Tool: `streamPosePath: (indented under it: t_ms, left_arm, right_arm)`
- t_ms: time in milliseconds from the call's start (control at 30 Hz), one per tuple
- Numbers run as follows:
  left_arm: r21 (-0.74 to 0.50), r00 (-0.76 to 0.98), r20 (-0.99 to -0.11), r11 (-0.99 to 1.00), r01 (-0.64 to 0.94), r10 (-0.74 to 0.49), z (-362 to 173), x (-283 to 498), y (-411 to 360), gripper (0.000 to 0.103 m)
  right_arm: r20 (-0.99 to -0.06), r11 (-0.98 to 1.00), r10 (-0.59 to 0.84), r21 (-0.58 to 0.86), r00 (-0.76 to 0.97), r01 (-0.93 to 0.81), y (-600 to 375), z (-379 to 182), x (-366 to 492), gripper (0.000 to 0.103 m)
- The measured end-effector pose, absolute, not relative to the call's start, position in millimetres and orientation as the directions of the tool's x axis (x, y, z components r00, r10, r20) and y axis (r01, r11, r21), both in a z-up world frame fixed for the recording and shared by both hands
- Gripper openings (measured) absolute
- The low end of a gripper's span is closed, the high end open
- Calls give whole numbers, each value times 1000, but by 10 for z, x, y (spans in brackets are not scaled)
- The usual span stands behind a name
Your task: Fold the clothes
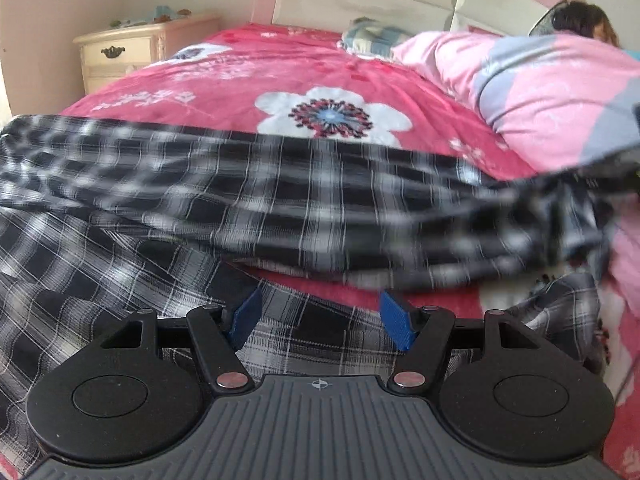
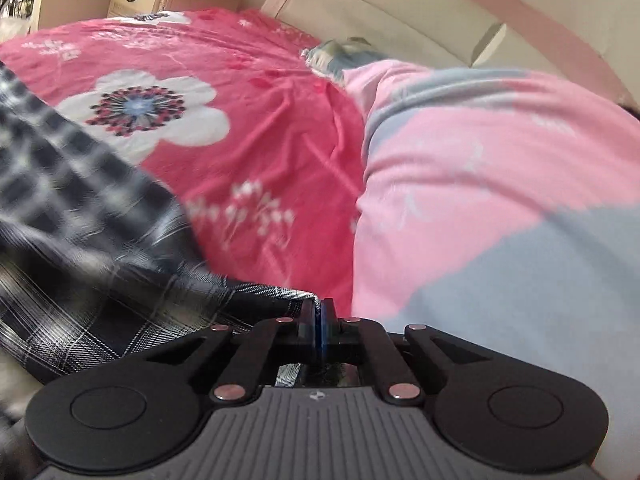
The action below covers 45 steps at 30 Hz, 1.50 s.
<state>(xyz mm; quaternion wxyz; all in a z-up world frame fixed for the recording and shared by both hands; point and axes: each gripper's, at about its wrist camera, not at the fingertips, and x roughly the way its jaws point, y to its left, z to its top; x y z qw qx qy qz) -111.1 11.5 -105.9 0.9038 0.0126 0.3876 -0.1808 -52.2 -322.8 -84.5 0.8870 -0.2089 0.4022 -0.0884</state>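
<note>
- The left gripper (image 1: pixel 320 316) has its blue fingers (image 1: pixel 245 314) spread apart with nothing between them; the plaid garment (image 1: pixel 280 200) lies under them and just ahead of them on the bed (image 1: pixel 224 64).
- Ahead of the left fingers, one layer of the plaid cloth is lifted and doubled over a lower layer, with a strip of red sheet visible between. The cloth there is blurred, so I judge it is in motion.
- The right gripper (image 2: pixel 319 320) has its fingers pressed together; an edge of the plaid garment (image 2: pixel 100 240) runs up to their left side, so I judge they pinch it, though the contact itself is partly hidden.
- To the right of the right fingers lies a pink and grey quilt (image 2: pixel 500 184), apart from the garment.
- My judgement: a fold is in progress, not finished; the garment is not yet a flat, neat packet.
</note>
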Motion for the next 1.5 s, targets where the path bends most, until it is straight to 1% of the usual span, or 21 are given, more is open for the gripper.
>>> streamPosePath:
  t_ms: [67, 133, 200, 267, 333, 433, 500, 567, 633, 700, 767, 833, 867, 900, 967, 1167, 1267, 1400, 1433, 1500]
  left_arm:
    - [-104, 631, -712, 935, 340, -308, -1070, -1131, 113, 66]
    - [-90, 630, -716, 935, 342, -300, -1062, -1158, 126, 66]
    - [-83, 633, -716, 936, 341, -294, -1037, -1190, 170, 66]
    - [-94, 631, -719, 940, 327, -292, -1014, -1233, 251, 66]
    - [-111, 627, -723, 945, 308, -290, -994, -1280, 346, 66]
    - [-139, 621, -730, 951, 276, -287, -963, -1352, 496, 66]
    - [-175, 611, -739, 957, 233, -284, -951, -1418, 643, 66]
    - [-201, 600, -754, 964, 176, -267, -942, -1494, 806, 66]
    - [-222, 595, -767, 970, 102, -238, -926, -1591, 1008, 66]
    - [-245, 596, -774, 969, 29, -214, -910, -1687, 1212, 66]
    - [-271, 593, -782, 962, -44, -193, -900, -1775, 1409, 65]
    - [-318, 588, -786, 940, -121, -190, -927, -1849, 1600, 66]
    - [-342, 584, -788, 927, -156, -193, -947, -1878, 1682, 66]
    - [-364, 581, -790, 913, -185, -197, -973, -1898, 1749, 66]
    - [-399, 576, -791, 888, -229, -206, -1034, -1918, 1845, 65]
    - [-449, 580, -796, 814, -369, -176, -1165, -1931, 2134, 65]
    - [-486, 598, -782, 772, -410, -175, -1174, -1945, 2300, 65]
    - [-486, 609, -778, 763, -426, -156, -1171, -1978, 2453, 65]
    - [-482, 613, -776, 767, -423, -150, -1166, -1987, 2475, 65]
    - [-480, 617, -774, 768, -425, -143, -1176, -2000, 2527, 65]
  right_arm:
    - [-718, 905, -340, -425, 607, 4, -3307, -940, -393, 22]
    - [-728, 937, -305, -345, 614, 57, -3386, -827, -451, 25]
    - [-701, 962, -258, -248, 664, 112, -3408, -551, -676, 44]
    - [-672, 981, -192, -149, 715, 123, -3397, -277, -948, 47]
    - [-683, 997, -74, -40, 727, 64, -3334, -55, -1254, 47]
    - [-767, 996, 89, 80, 636, -44, -3173, -53, -1643, 47]
    - [-824, 992, 123, 99, 553, -73, -3053, -219, -1881, 48]
    - [-877, 992, 128, 122, 462, -44, -2985, -451, -2126, 48]
    - [-907, 979, 162, 196, 389, 49, -3003, -653, -2327, 48]
    - [-913, 938, 227, 299, 338, 177, -3061, -832, -2507, 48]
    - [-878, 857, 316, 427, 360, 289, -3130, -967, -2594, 47]
    - [-836, 763, 380, 525, 395, 377, -3184, -1113, -2642, 45]
    - [-830, 737, 385, 540, 403, 408, -3193, -1184, -2641, 40]
    - [-833, 727, 374, 536, 407, 429, -3196, -1225, -2627, 24]
    - [-848, 750, 345, 507, 401, 426, -3194, -1155, -2631, 7]
    - [-913, 874, 261, 362, 314, 325, -3263, -564, -2668, 7]
    - [-938, 921, 211, 284, 274, 265, -3297, -269, -2687, 7]
    - [-964, 967, 137, 179, 227, 179, -3342, 125, -2712, 7]
    - [-977, 981, 91, 121, 192, 153, -3331, 125, -2722, 7]
    - [-994, 995, -63, -55, 87, 89, -3206, -115, -2748, 10]
